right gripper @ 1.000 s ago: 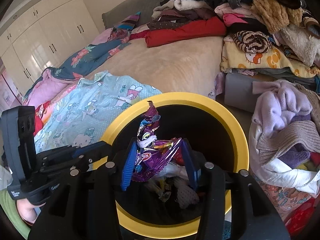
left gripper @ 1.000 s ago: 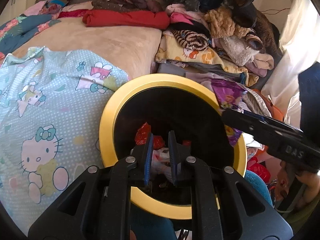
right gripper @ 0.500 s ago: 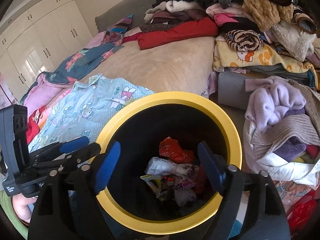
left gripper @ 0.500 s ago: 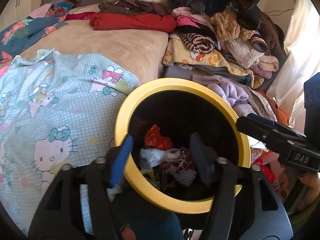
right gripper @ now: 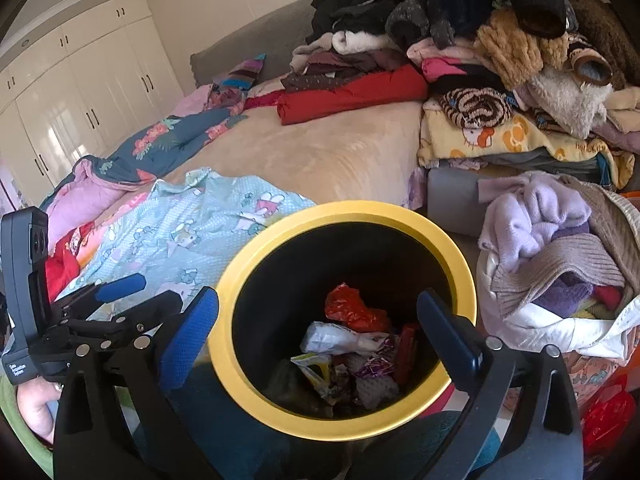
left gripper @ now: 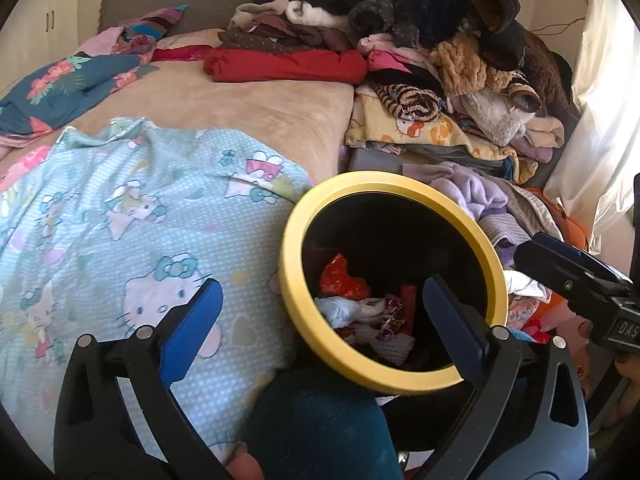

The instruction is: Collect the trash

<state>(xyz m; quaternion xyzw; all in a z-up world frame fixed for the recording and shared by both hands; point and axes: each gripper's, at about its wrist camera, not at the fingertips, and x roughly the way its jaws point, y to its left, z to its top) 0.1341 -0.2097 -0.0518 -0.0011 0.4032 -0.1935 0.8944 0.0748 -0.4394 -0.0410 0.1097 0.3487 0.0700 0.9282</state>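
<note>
A bin with a yellow rim [left gripper: 384, 180] [right gripper: 348, 208] and black inside stands beside the bed. In it lie a red wrapper [left gripper: 340, 280] [right gripper: 352, 308], white crumpled paper [left gripper: 340, 310] [right gripper: 336, 336] and a shiny purple wrapper [left gripper: 390, 312] [right gripper: 376, 366]. My left gripper [left gripper: 322, 286] hovers over the bin's near-left rim, jaws opening wide, nothing between them. My right gripper [right gripper: 316, 296] hangs above the bin mouth, jaws also opening, empty. Each gripper shows in the other's view: the right one [left gripper: 568, 276], the left one [right gripper: 112, 300].
A pale blue cartoon-cat sheet [left gripper: 120, 240] and a beige blanket [left gripper: 248, 100] cover the bed to the left. Piled clothes [left gripper: 440, 60] crowd the back right. A basket of lilac knitwear [right gripper: 552, 240] stands right of the bin. White wardrobes [right gripper: 80, 80] line the far left.
The right gripper let go of the purple wrapper, which dropped into the bin. Both grippers spread from nearly closed to wide and drew back and up from the bin.
</note>
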